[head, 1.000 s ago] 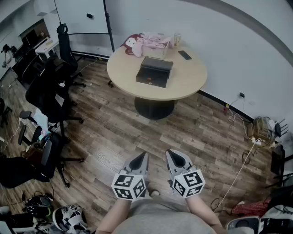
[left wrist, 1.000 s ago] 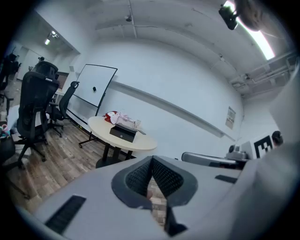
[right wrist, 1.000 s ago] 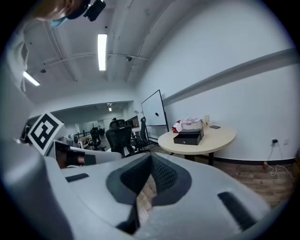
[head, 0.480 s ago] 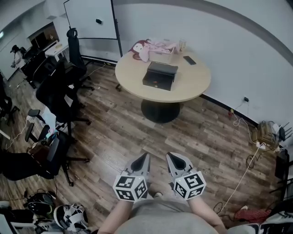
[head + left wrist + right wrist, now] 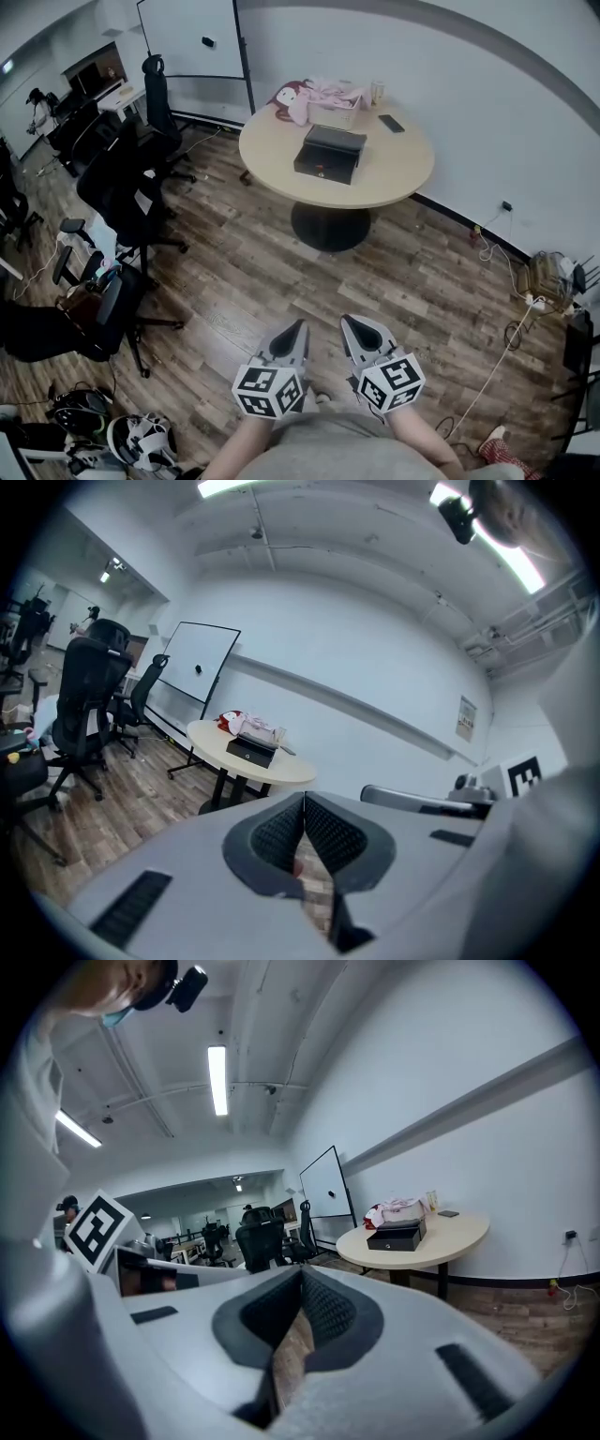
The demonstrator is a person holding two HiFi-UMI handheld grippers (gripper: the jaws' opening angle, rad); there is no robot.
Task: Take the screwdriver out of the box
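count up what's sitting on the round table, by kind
black box: 1
phone: 1
cup: 1
pink plush pile: 1
total: 4

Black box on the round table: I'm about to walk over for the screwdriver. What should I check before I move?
1. Black box in sight on round table: ok.
2. Box within reach: not ok, too far away.
3. Lid open: not ok, closed.
4. Sight of screwdriver: cannot tell, none visible.
5. Left gripper shut and empty: ok.
6. Right gripper shut and empty: ok.
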